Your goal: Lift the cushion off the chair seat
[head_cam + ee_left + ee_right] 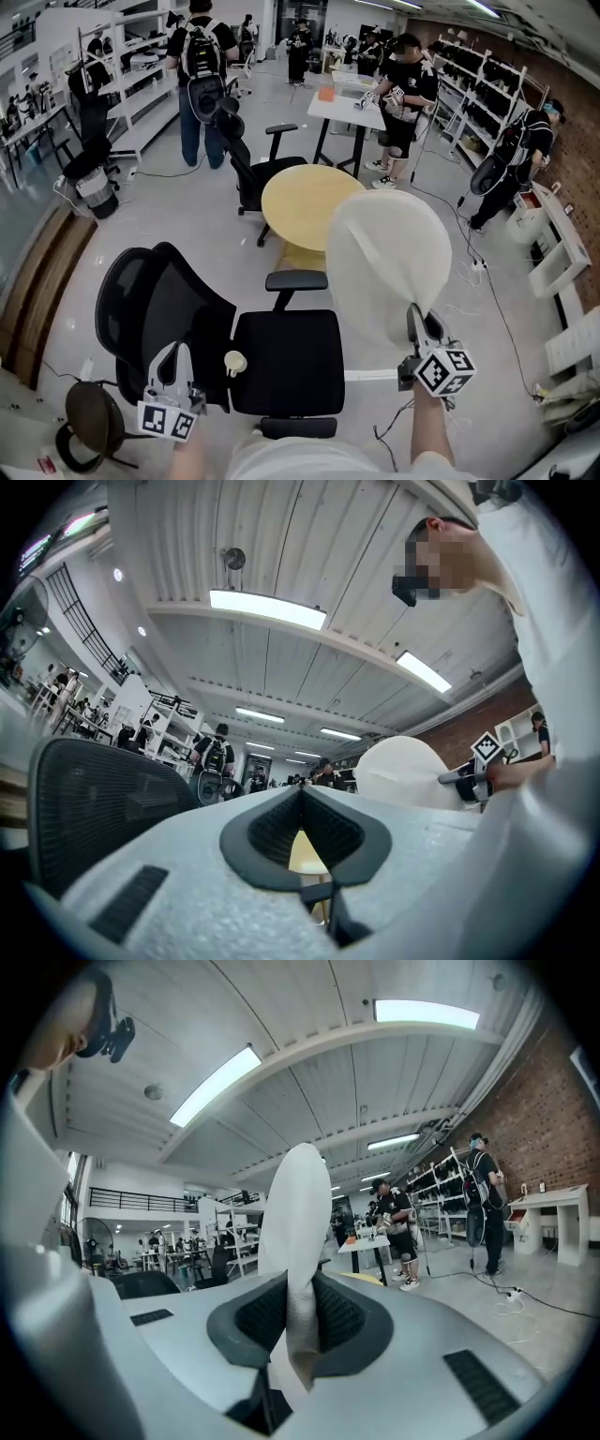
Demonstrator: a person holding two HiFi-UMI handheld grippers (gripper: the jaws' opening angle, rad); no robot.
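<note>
A round white cushion (389,262) hangs upright in the air to the right of the black office chair, above the floor. My right gripper (414,316) is shut on its lower edge; in the right gripper view the cushion (295,1204) rises edge-on from between the pads (300,1288). The chair's black seat (286,361) lies bare, with the mesh back (155,305) to its left. My left gripper (174,351) stands over the chair's left side, shut with nothing in it. From the left gripper view (302,791) I see the mesh back (94,799), the cushion (398,771) and the right gripper (452,778).
A round yellow table (300,202) stands just beyond the chair, with another black chair (248,169) behind it. A white desk (352,108) and several people are farther back. Shelving lines both sides. Cables (483,281) run over the floor at right. A dark stool (89,417) is at lower left.
</note>
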